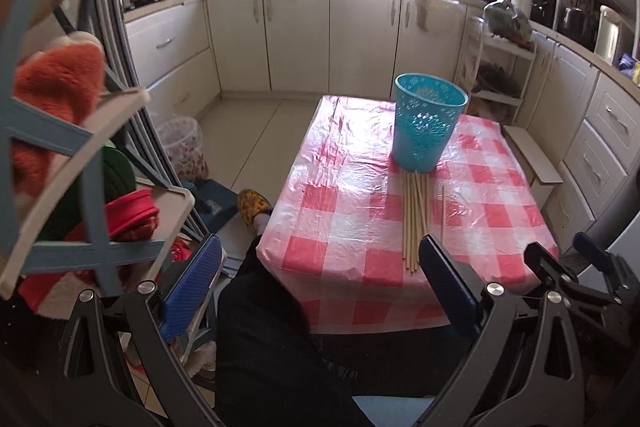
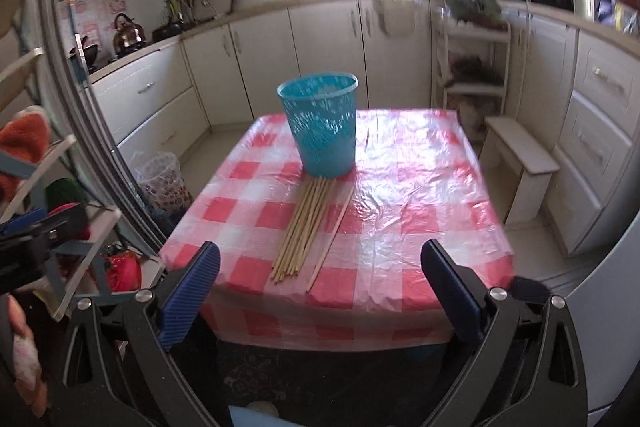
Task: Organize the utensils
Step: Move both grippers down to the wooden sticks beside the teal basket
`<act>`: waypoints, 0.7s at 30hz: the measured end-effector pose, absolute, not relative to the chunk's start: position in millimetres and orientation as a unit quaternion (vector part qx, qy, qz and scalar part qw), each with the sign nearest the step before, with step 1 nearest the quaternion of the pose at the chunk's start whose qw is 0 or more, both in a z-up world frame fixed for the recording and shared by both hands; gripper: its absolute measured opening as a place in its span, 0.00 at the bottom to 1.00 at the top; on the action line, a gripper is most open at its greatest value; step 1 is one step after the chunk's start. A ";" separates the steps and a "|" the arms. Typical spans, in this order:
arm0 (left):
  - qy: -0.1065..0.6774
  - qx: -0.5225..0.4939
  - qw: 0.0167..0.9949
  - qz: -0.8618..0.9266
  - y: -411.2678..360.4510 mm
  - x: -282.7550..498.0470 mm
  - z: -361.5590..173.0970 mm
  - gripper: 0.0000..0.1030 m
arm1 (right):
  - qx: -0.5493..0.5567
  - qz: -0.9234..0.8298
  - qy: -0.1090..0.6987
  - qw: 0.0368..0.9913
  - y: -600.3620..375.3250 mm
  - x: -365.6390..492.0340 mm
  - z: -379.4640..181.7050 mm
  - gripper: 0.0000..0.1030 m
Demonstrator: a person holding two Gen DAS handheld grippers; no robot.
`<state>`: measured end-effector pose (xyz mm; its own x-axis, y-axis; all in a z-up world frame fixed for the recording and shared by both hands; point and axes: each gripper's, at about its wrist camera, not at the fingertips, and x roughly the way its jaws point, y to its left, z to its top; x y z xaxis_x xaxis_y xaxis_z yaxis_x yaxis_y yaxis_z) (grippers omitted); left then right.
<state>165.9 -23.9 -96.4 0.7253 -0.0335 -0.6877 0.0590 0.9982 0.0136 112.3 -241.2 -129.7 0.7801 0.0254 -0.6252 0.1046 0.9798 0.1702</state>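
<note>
No readable text, labels or numbers anywhere.

- A table point(image 2: 420, 187) stands in the middle of the kitchen, with cabinets point(image 2: 328, 55) behind it and along both sides.
- A bucket point(image 2: 322, 125) stands upright on the far half of the table.
- A bundle of sticks point(image 2: 304, 227) lies in front of the bucket, far ends touching its base, near ends close to the front edge.
- One single stick point(image 2: 332, 233) lies just to the right of the bundle, apart from it.
- A small stool point(image 2: 520, 159) stands on the floor to the right of the table.
- A bin point(image 2: 160, 179) stands on the floor to the left of the table.
- A kettle point(image 2: 128, 33) sits on the counter at the far left.
- A shelf rack point(image 1: 80, 163) stands near left.
</note>
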 end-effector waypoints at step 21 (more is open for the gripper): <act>0.499 0.021 0.863 -0.075 -91.0 337.0 -222.1 0.93 | 0.047 -0.041 0.453 0.889 -261.8 283.0 -253.7 0.28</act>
<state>337.0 -91.0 -222.1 0.4915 -0.1088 -0.8641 0.1506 0.9878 -0.0388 283.0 -261.8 -253.7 0.5856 -0.0299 -0.8101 0.1146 0.9923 0.0463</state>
